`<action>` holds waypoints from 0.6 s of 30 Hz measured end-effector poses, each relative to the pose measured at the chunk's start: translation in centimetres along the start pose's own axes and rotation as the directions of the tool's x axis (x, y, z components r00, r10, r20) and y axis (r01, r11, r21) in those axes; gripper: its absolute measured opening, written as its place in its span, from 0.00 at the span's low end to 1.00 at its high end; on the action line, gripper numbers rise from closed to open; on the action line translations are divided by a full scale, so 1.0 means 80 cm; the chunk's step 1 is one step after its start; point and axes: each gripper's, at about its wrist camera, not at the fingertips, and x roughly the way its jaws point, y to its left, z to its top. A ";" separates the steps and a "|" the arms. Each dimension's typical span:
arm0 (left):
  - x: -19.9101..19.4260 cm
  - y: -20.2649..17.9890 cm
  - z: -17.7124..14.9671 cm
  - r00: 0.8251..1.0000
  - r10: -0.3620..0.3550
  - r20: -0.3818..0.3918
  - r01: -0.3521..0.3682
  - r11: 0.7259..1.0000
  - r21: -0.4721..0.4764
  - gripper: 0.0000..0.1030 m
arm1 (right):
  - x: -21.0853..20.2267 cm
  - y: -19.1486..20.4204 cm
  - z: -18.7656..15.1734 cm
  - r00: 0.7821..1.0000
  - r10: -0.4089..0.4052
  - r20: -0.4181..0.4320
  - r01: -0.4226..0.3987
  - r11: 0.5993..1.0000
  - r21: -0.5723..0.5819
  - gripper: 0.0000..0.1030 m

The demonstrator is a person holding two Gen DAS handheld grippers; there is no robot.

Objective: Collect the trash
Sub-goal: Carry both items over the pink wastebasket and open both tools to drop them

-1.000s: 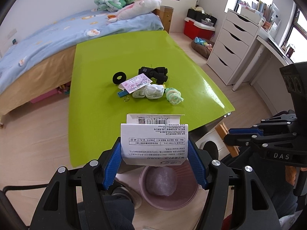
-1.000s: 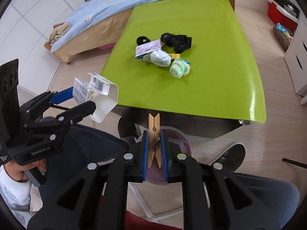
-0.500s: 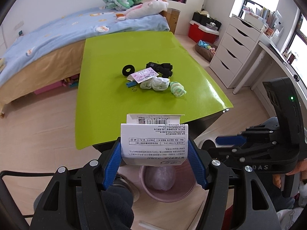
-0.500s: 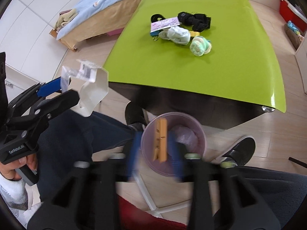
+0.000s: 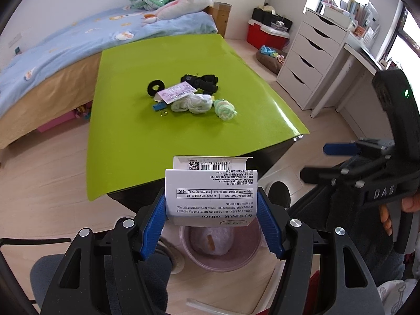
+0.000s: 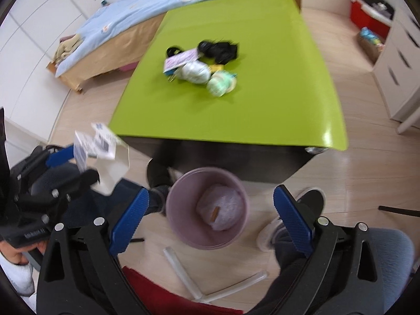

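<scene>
My left gripper (image 5: 212,210) is shut on a white paper box (image 5: 211,189) with a barcode and holds it above the pink trash bin (image 5: 252,258). The box also shows in the right wrist view (image 6: 99,144). My right gripper (image 6: 210,210) is open and empty, right above the bin (image 6: 178,223). A wooden clothespin (image 6: 214,213) lies in the bin on a crumpled plastic bag; it also shows in the left wrist view (image 5: 210,241). The right gripper appears in the left wrist view (image 5: 338,157).
On the green table (image 5: 118,141) lie a pink label (image 5: 176,92), black ring (image 5: 155,87), black socks (image 5: 202,81), white socks (image 5: 193,103), a green sock roll (image 5: 224,109) and a blue clip (image 5: 158,107). A bed (image 5: 52,52) stands behind, white drawers (image 5: 309,60) right.
My right gripper opened and let the wooden clothespin drop into the bin. Both grippers rose and pulled back from the table. The left gripper still holds the box.
</scene>
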 end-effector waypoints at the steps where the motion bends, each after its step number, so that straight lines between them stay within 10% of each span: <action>1: 0.003 -0.004 -0.001 1.000 -0.002 -0.005 0.002 1.000 0.006 0.62 | -0.006 -0.003 0.000 1.000 -0.009 0.017 0.009 1.000 0.005 0.92; 11: 0.023 -0.041 -0.006 0.997 -0.056 -0.059 0.059 0.996 0.064 0.62 | -0.033 -0.030 -0.001 0.996 -0.036 0.076 0.031 0.997 0.064 0.92; 14: 0.026 -0.043 -0.007 0.997 -0.058 -0.058 0.062 0.996 0.064 0.84 | -0.037 -0.034 -0.001 0.996 -0.040 0.085 0.034 0.997 0.072 0.92; 18: 0.028 -0.041 -0.007 0.998 -0.046 -0.051 0.049 0.997 0.055 0.88 | -0.037 -0.035 0.000 0.995 -0.035 0.089 0.028 0.997 0.073 0.93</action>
